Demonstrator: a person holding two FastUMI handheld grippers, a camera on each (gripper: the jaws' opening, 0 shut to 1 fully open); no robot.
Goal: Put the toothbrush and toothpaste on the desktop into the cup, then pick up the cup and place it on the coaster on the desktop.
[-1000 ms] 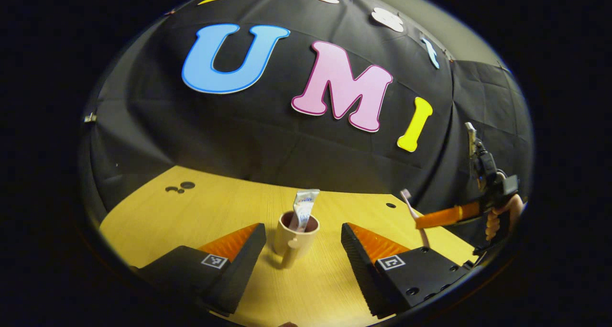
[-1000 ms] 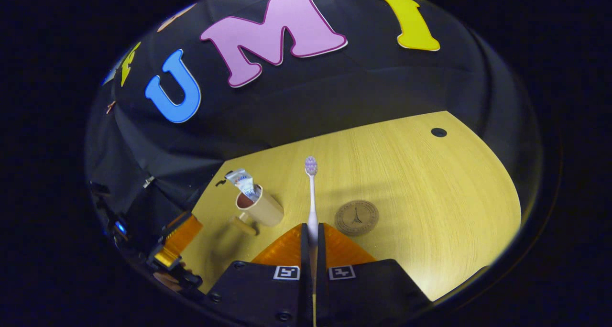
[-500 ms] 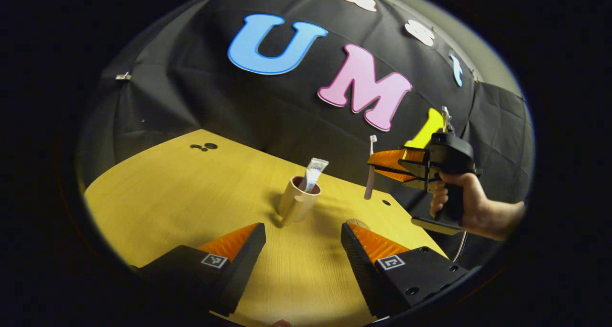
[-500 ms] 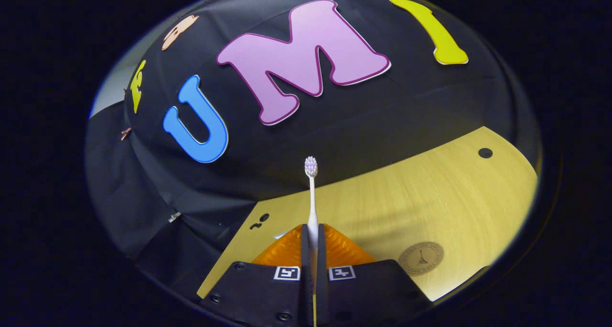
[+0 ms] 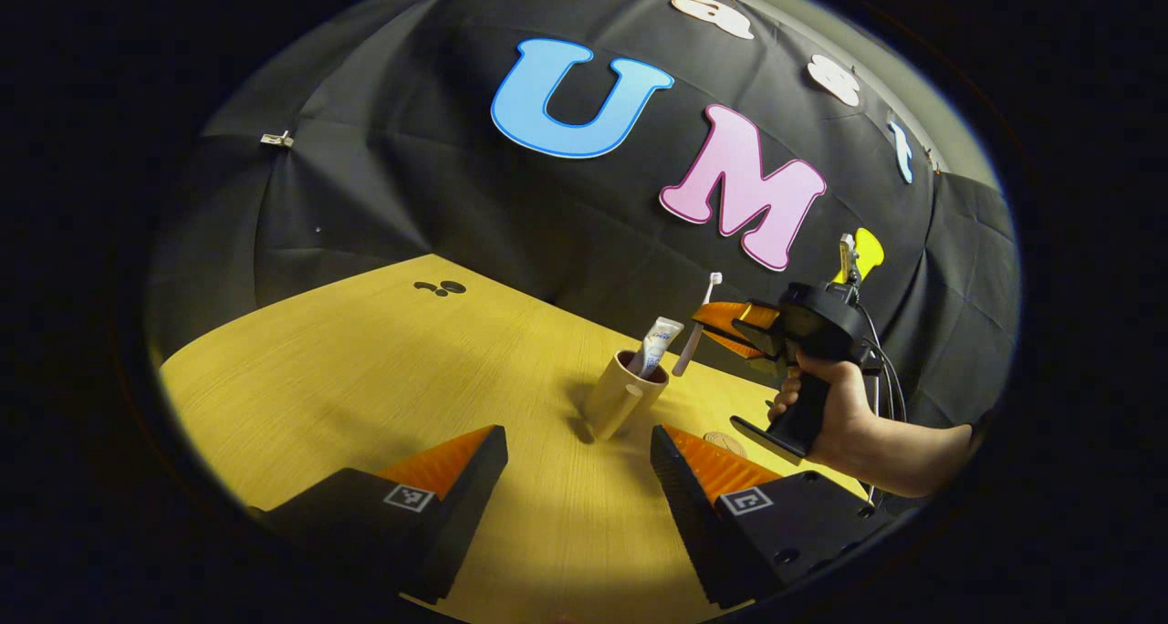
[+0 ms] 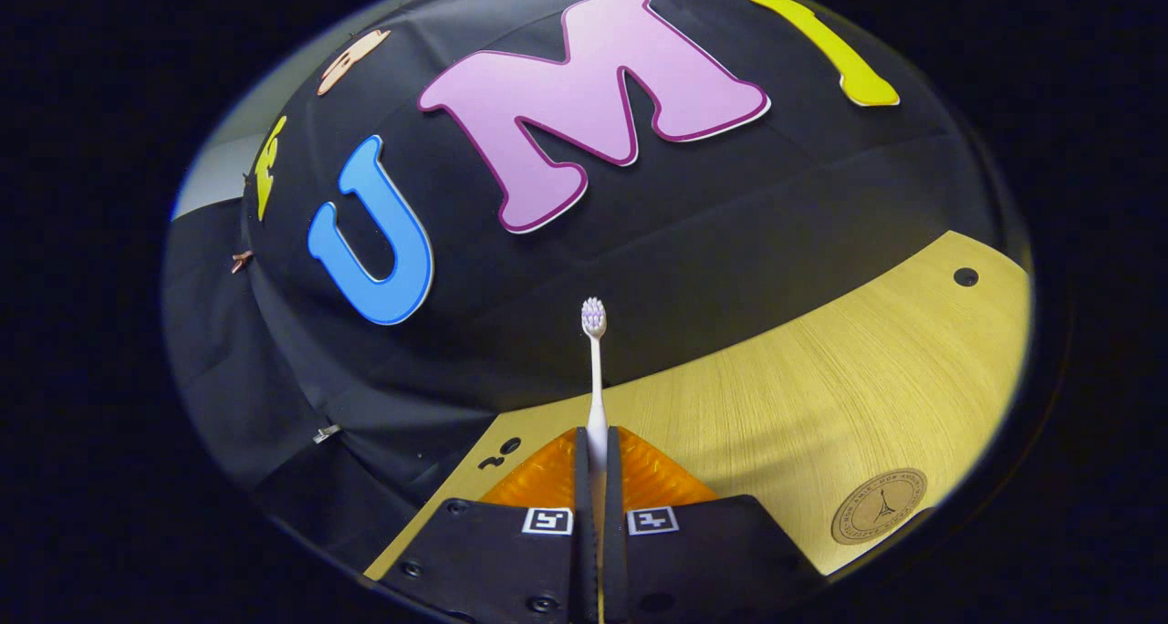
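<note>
Toothbrush point(image 6: 594, 369) stands clamped between the fingers of the right gripper point(image 6: 594, 455), which are pressed together on its handle, bristle head pointing away from the camera toward the booth wall. Seen from the left gripper view, that same right gripper point(image 5: 730, 325) is held up by a hand point(image 5: 835, 405) above the counter point(image 5: 365, 378), just right of the cup point(image 5: 625, 391), and the toothbrush point(image 5: 695, 337) hangs tilted with its lower end near the cup's rim, its head up. Whether the lower end is inside the cup or just beside it cannot be told. The toothpaste point(image 5: 657, 343) stands in the cup, leaning to the right, its flat end sticking out above the rim. The coaster point(image 5: 724, 442) lies on the counter near the cup, partly hidden behind a finger of the left gripper point(image 5: 578, 460). Those left fingers are spread wide apart and hold nothing, low over the counter with the cup ahead of them. In the right gripper view the coaster point(image 6: 878, 505) lies flat at the lower right of the counter point(image 6: 821, 378)
</note>
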